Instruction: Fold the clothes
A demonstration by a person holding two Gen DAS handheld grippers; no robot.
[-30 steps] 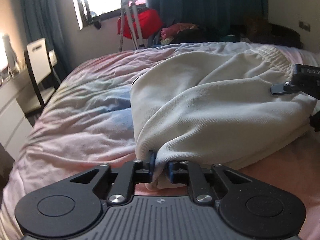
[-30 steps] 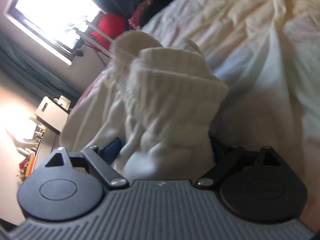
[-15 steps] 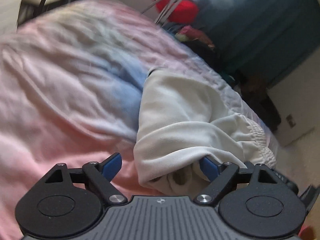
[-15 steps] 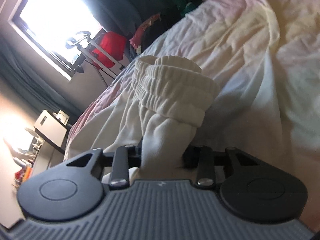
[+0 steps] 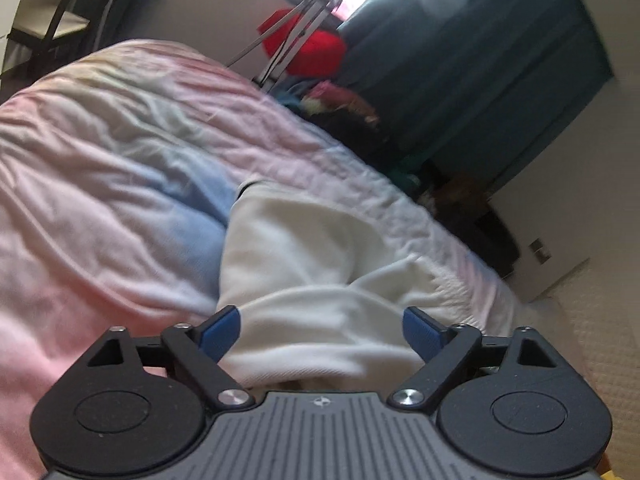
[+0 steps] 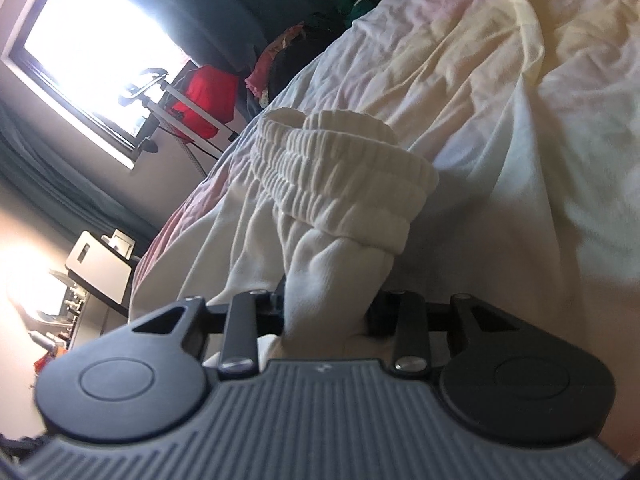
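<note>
A folded pair of cream sweatpants (image 5: 312, 264) lies on the pink and blue bedspread (image 5: 100, 200). My left gripper (image 5: 320, 330) is open, its blue fingertips (image 5: 220, 332) standing either side of the garment's near folded edge. My right gripper (image 6: 326, 312) is shut on the sweatpants (image 6: 332, 272) just below the ribbed elastic waistband (image 6: 340, 176), which bunches up in front of it.
A red bag (image 5: 312, 50) on a metal stand and dark curtains (image 5: 460, 60) sit beyond the bed. A pile of dark clothes (image 5: 348, 120) lies at the bed's far edge. A desk with a white chair (image 6: 100, 264) stands left of the bed.
My left gripper let go of the garment's folded edge and opened wide, then tilted. My right gripper closed on the fabric below the waistband.
</note>
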